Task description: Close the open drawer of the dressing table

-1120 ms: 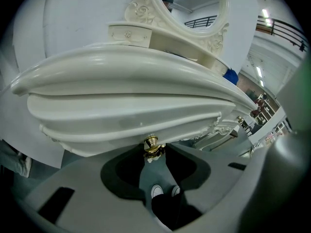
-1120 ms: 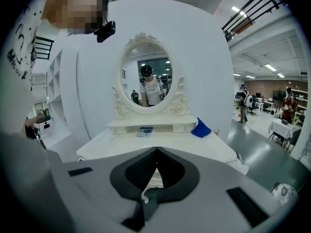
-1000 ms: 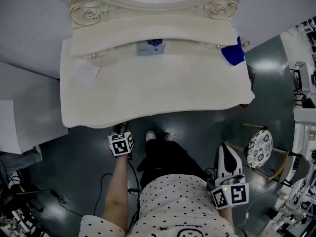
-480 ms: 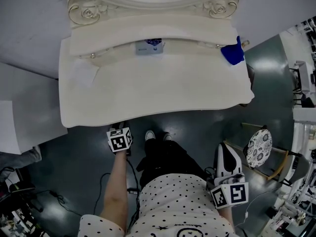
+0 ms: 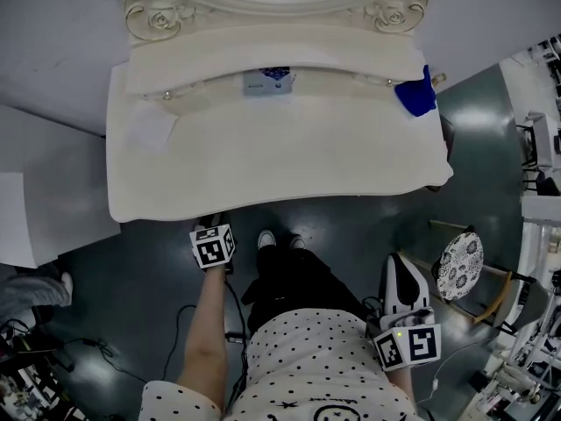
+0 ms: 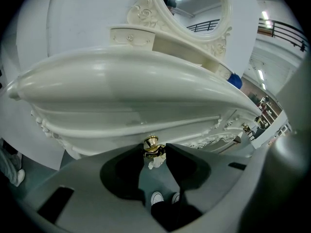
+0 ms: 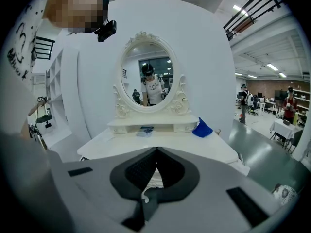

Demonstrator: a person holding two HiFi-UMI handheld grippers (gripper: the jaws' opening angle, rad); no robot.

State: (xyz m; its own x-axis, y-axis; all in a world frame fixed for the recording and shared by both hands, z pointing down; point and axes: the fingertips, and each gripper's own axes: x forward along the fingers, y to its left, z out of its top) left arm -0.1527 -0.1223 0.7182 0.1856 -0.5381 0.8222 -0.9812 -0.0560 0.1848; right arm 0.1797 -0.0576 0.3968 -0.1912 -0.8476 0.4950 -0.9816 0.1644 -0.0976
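Note:
The cream dressing table (image 5: 280,165) fills the upper middle of the head view, and its top hides the drawer there. In the left gripper view the carved drawer front (image 6: 112,125) curves below the table top, with a gold knob (image 6: 151,143) on it. My left gripper (image 6: 151,150) is shut on that knob, one jaw tip on either side. From above, the left gripper (image 5: 212,226) reaches under the table's front edge. My right gripper (image 5: 396,261) hangs back beside the person's body, away from the table. Its jaw tips meet, so the right gripper (image 7: 156,150) is shut on nothing.
A blue cloth (image 5: 414,95) lies at the table's back right and a small box (image 5: 267,82) under the oval mirror (image 7: 148,76). A stool with a patterned seat (image 5: 459,264) stands at the right. Cables (image 5: 114,358) trail over the dark floor at the left.
My left gripper has edged slightly closer to the table's front edge. The right gripper has kept still.

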